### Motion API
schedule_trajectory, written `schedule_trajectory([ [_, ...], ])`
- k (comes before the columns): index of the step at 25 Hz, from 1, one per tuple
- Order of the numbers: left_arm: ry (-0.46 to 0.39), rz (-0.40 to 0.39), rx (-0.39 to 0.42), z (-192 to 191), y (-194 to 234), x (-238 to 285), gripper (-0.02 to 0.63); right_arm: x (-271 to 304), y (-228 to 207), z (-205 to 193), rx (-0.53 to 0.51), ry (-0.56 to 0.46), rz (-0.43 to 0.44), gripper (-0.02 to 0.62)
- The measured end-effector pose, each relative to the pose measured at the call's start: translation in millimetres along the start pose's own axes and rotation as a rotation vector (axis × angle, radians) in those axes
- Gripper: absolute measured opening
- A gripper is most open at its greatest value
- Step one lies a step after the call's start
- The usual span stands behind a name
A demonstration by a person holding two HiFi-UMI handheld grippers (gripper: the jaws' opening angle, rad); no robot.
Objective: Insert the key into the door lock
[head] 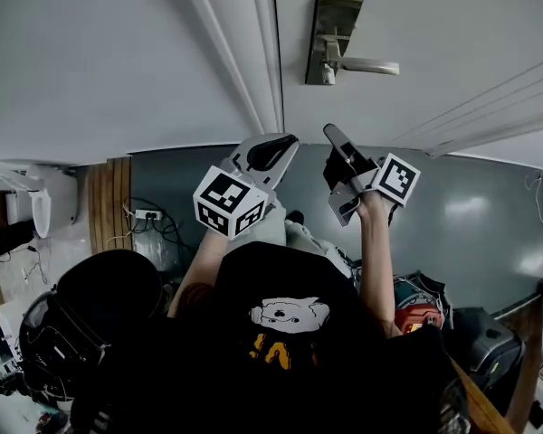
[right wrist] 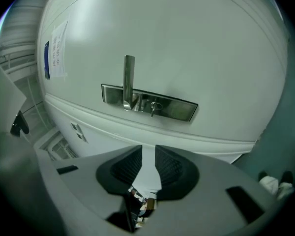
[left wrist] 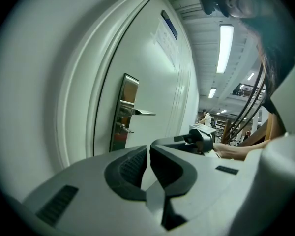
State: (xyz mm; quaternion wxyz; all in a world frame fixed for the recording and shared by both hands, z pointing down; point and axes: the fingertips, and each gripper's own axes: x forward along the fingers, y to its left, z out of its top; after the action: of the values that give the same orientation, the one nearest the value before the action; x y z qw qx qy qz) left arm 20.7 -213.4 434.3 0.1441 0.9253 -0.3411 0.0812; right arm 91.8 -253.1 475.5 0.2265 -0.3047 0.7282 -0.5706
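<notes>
A metal lock plate (head: 330, 27) with a lever handle (head: 369, 65) sits on the white door. A small key-like piece (right wrist: 154, 107) sticks out of the plate (right wrist: 174, 108) beside the handle (right wrist: 129, 80). It also shows in the left gripper view as the key-like piece (left wrist: 126, 129) under the handle (left wrist: 143, 113). My right gripper (right wrist: 148, 154) points at the plate from a short way off. Its jaws stand a narrow gap apart with nothing between them. My left gripper (left wrist: 148, 151) is shut and empty. It hangs left of the right gripper (head: 337, 139) and well short of the door.
The door frame (head: 244, 52) runs left of the lock. A paper notice (right wrist: 56, 50) hangs on the door. A black bag (head: 100, 324), cables and a red item (head: 416, 316) lie on the floor around my feet. A person (left wrist: 205, 118) stands far down the hall.
</notes>
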Motion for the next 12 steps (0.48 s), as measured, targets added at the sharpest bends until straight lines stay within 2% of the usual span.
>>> schedule_trajectory([
  [12,0.051,0.075,-0.068,-30,36,-22,0.023,11,-28,-30,0.013,0.041,-0.075,0.064],
])
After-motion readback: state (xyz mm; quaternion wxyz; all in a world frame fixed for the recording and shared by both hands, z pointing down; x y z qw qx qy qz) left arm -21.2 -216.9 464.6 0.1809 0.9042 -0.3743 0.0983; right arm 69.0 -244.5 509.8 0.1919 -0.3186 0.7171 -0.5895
